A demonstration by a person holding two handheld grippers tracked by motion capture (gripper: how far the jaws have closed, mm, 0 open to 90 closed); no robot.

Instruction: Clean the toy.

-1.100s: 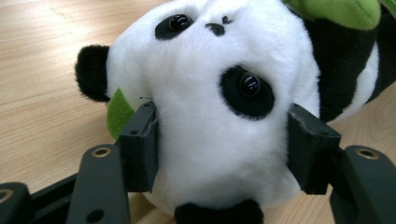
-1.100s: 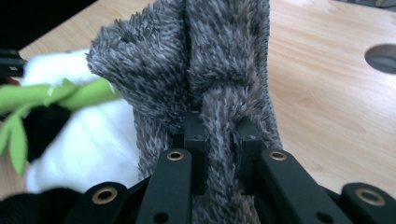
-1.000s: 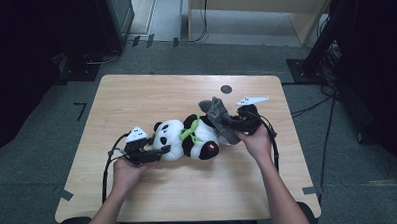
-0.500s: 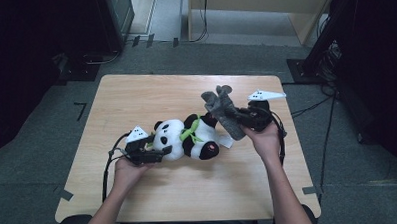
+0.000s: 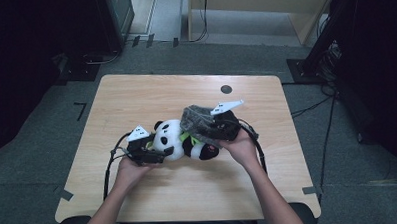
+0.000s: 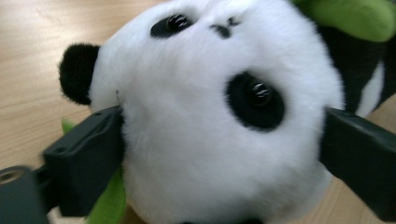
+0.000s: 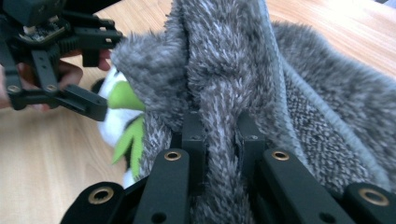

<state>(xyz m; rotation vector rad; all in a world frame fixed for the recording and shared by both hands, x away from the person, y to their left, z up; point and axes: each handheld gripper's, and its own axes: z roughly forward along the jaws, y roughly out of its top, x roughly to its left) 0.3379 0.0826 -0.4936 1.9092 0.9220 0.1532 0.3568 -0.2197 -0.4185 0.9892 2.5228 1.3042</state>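
While both hands work mid-table:
High view: panda (image 5: 173, 139) lies on table (image 5: 136, 94); grey cloth (image 5: 199, 123) drapes its 3 o'clock side.
Left gripper (image 6: 219, 154) view: jaws just opened wide, flanking panda's head.
Right gripper (image 7: 219, 140) view: jaws pinch cloth.

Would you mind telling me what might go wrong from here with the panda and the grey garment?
The left gripper has just been opening around the panda's head, so the toy may shift as the grey fuzzy garment is pulled over it. The right gripper pinches only a narrow fold, which might slip.
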